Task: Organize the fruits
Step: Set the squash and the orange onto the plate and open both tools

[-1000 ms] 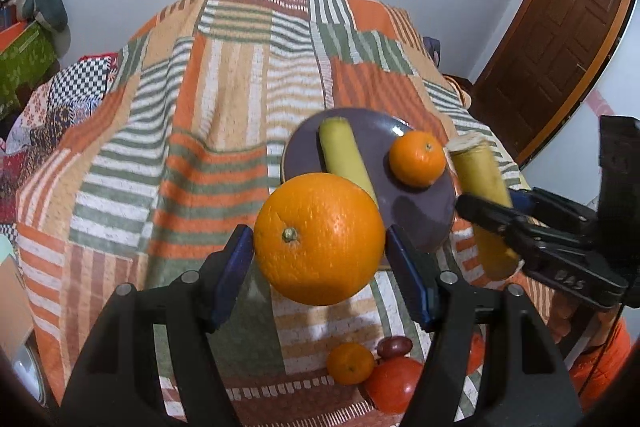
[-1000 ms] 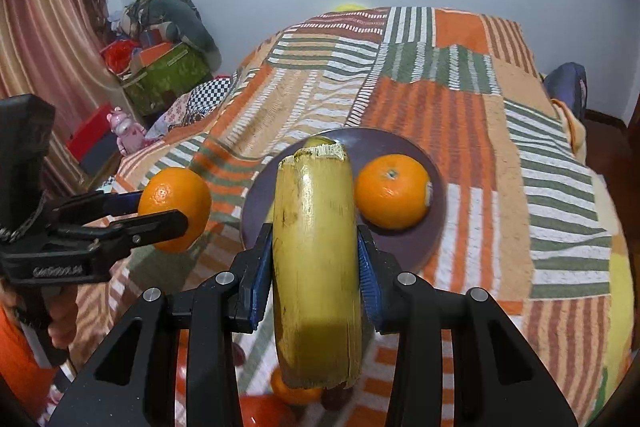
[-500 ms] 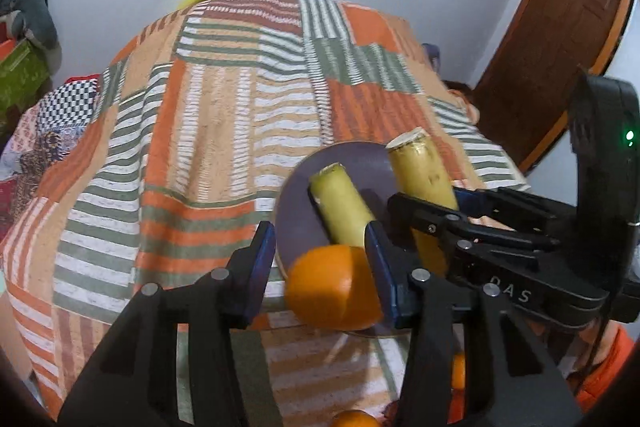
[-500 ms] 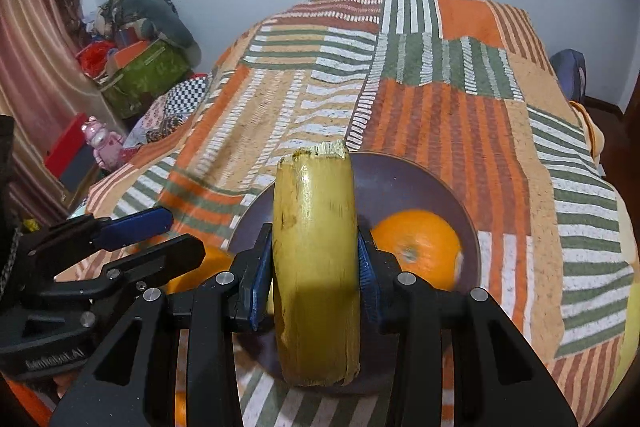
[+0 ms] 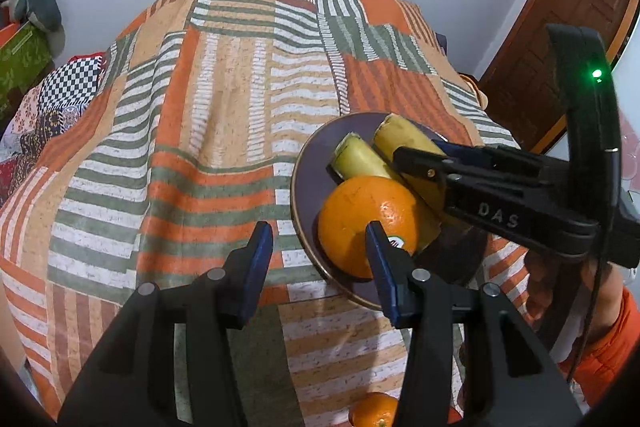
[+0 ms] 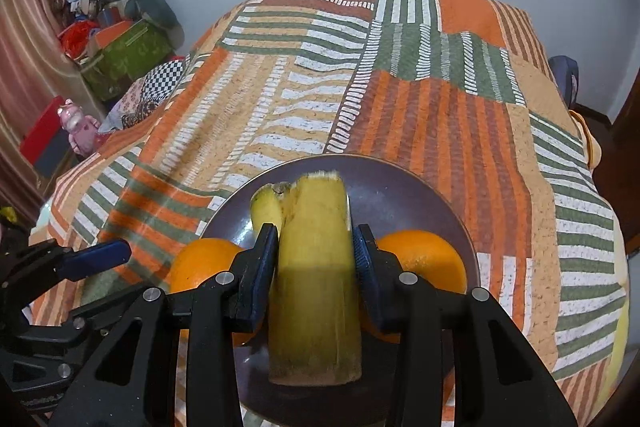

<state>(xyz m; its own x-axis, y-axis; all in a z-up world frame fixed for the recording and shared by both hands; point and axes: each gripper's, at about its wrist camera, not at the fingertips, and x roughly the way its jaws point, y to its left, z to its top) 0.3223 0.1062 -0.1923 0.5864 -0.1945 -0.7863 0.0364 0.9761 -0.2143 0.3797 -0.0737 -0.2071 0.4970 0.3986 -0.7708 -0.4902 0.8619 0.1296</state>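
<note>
A dark purple plate (image 5: pixel 308 163) (image 6: pixel 400 187) lies on the striped bedspread. A large orange (image 5: pixel 360 223) (image 6: pixel 200 263) rests on its near-left rim. My left gripper (image 5: pixel 318 251) is open and empty, with the orange just right of its right finger. My right gripper (image 6: pixel 316 247) is shut on a banana piece (image 6: pixel 316 275) (image 5: pixel 404 143) and holds it low over the plate. Another banana piece (image 5: pixel 360 159) (image 6: pixel 266 207) lies beside it on the plate. A second orange (image 6: pixel 432 259) sits on the plate's right side.
The patchwork bedspread (image 5: pixel 220 107) covers the bed. A small orange (image 5: pixel 372 411) lies near the bed's front edge. A wooden door (image 5: pixel 560 27) is at the right. Boxes and clutter (image 6: pixel 120 55) stand left of the bed.
My left gripper let go of the large orange onto the plate, opened and drew back left. My right gripper lowered the banana piece over the plate.
</note>
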